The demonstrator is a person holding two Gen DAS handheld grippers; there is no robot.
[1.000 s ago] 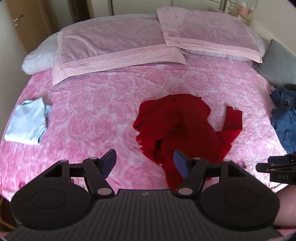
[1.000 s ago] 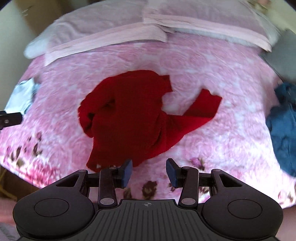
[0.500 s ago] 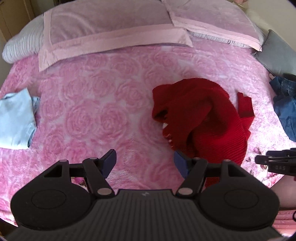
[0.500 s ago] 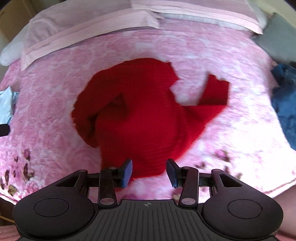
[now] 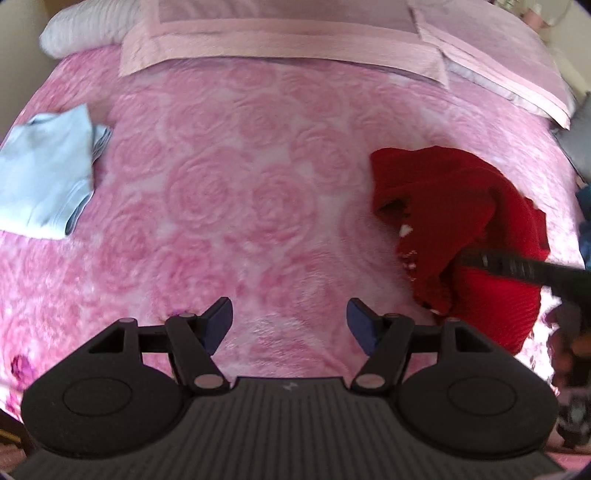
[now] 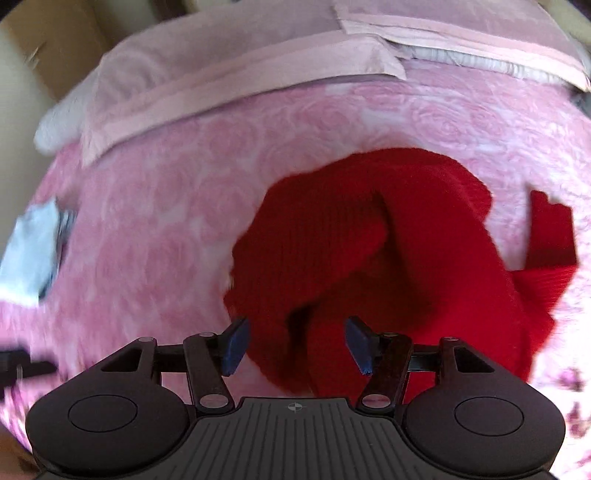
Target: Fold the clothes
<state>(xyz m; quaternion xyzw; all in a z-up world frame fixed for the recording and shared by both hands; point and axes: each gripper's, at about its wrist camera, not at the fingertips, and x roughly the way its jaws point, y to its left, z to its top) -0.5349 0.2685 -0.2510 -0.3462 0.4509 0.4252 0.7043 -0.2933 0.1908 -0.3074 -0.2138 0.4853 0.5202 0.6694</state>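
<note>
A crumpled red knit sweater (image 6: 388, 243) lies on the pink rose-patterned bedspread (image 6: 155, 192). My right gripper (image 6: 295, 345) is open and empty, low over the sweater's near edge, with its jaws to either side of a fold. In the left wrist view the sweater (image 5: 461, 221) lies to the right. My left gripper (image 5: 290, 328) is open and empty over bare bedspread (image 5: 229, 192), left of the sweater. A dark finger of the right gripper (image 5: 517, 264) reaches across the sweater there.
A folded light-blue garment (image 5: 40, 173) lies at the left of the bed; it also shows in the right wrist view (image 6: 33, 251). Pink pillows (image 5: 280, 33) line the head of the bed. Blue denim (image 5: 584, 221) and a grey cushion (image 5: 576, 140) sit at the right edge.
Both grippers have moved forward and down toward the bed. The right gripper's jaws have opened wider and now sit over the sweater's near edge. The left gripper has shifted left, away from the sweater.
</note>
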